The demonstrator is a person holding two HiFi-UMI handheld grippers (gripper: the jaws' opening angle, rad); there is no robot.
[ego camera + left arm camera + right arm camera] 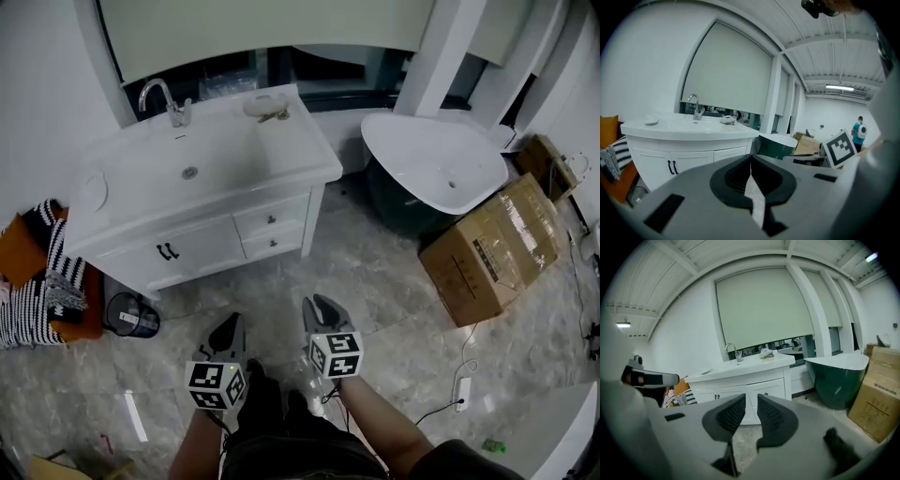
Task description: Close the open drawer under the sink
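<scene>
both grippers low in the head view, well short of the vanity (141,253), bare floor between; the two drawers sit stacked at the right end of its front, upper drawer (272,218) over lower drawer (273,243), below and right of the sink basin (187,169)

from the grippers the drawers lie ahead and up-frame, roughly between the two; right gripper (319,305) looks a touch nearer than left gripper (228,323), though the margin is slim; each drawer front runs long across the cabinet face, so the closing push would go square into it, away from the person

left gripper view: jaws pressed together at the tips, nothing between; right gripper (751,398) view: jaws a narrow gap apart, nothing in the gap, cabinet front seen beyond them

hard to make out: neither drawer clearly stands proud of the cabinet face from above, cannot tell which one is open or by how much; in both gripper views the gripper bodies cut off the lower cabinet front; knobs too small to read
</scene>
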